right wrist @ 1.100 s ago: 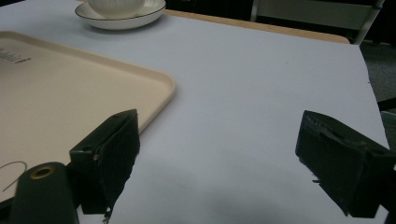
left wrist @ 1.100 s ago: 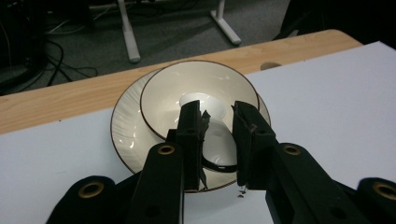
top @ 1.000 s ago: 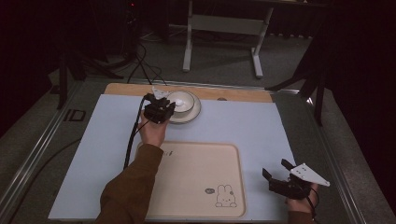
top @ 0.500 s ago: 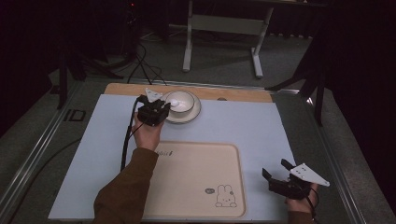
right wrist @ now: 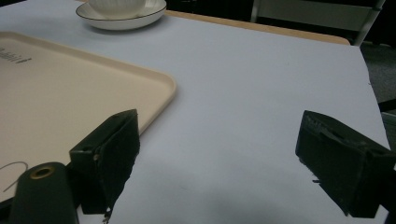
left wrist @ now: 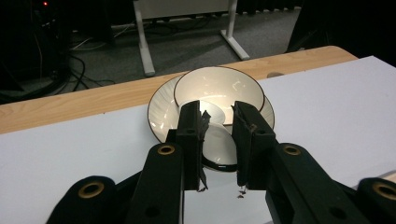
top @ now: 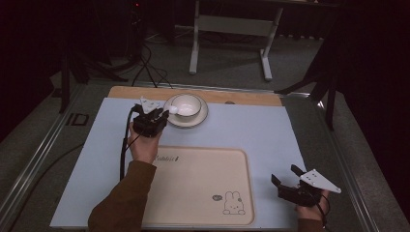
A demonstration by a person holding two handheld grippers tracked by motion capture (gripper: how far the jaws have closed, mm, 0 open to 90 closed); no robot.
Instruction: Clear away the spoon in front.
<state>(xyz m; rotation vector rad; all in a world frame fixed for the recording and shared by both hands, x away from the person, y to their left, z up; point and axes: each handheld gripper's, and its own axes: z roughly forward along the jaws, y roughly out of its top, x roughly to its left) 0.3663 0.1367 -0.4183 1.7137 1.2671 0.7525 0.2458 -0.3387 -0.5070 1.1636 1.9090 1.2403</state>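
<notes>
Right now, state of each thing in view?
left gripper: shut on spoon.
spoon: white, clamped between the fingers, bowl end over the plate.
bowl: upright on plate, looks empty.
plate: flat on the table.
tray: flat, empty.
right gripper: open, holding nothing.

My table [top: 251, 130] sits evenly lit from above against a dark room, glare glints inside the bowl [left wrist: 219, 88], and my near jaws blur softly.

my grippers are black, the left gripper [left wrist: 218, 140] clamped on a white spoon [left wrist: 215, 140]. the bowl [top: 186, 106] is cream with a dark rim, on a ribbed white saucer [top: 199, 118]. the tray [top: 193, 183] is beige with a rabbit drawing. the table cover [top: 251, 130] is pale blue.
</notes>
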